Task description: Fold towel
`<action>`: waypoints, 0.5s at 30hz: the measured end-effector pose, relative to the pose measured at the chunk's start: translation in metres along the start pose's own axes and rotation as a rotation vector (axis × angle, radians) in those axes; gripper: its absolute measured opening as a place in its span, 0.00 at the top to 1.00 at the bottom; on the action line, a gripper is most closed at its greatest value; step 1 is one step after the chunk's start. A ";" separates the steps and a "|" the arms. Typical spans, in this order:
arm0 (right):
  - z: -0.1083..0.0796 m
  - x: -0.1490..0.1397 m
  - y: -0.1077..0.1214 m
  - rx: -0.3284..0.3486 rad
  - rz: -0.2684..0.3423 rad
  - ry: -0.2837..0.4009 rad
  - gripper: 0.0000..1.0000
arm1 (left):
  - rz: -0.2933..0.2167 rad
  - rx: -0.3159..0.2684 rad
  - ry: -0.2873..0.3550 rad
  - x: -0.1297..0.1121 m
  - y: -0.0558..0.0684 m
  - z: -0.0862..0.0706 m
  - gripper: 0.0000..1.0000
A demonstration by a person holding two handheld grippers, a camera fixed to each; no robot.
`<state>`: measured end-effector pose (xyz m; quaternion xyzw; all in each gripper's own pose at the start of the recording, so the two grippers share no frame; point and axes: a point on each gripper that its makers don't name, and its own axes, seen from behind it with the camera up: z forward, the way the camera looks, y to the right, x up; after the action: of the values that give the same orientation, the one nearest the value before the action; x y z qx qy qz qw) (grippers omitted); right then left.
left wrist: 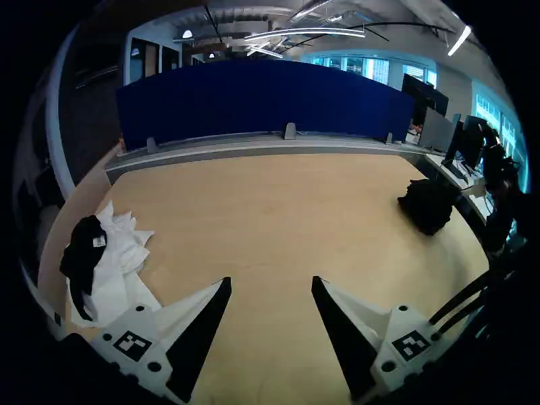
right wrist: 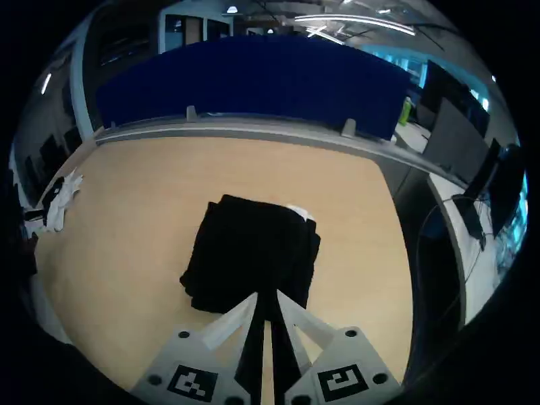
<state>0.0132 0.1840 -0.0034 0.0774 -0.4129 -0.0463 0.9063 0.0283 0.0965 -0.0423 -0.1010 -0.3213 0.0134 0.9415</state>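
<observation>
while left claw (left wrist: 271, 279) gapes empty, right claw (right wrist: 267, 293) narrowed at black towel (right wrist: 253, 250), grip unclear

Light wood tabletop (left wrist: 283, 202), blue divider panel (left wrist: 263, 98) along its far edge. Dark monitors (left wrist: 422, 91) on the neighbouring desk, right side. Strip lights (left wrist: 304, 32) overhead.

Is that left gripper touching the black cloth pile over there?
Apart. The left gripper view shows the left gripper open, with bare table lying between it and the black cloth pile farther off.
</observation>
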 end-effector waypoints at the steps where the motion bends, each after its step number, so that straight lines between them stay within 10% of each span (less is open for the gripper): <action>1: 0.001 -0.005 0.002 -0.007 0.007 -0.007 0.95 | 0.000 0.000 0.000 0.000 0.000 0.000 0.12; 15: 0.031 -0.048 0.017 -0.082 0.112 -0.054 0.95 | 0.014 0.009 -0.001 0.003 0.002 -0.001 0.12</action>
<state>-0.0413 0.2043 -0.0155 0.0156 -0.4388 -0.0146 0.8983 0.0311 0.0981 -0.0416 -0.0992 -0.3211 0.0215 0.9416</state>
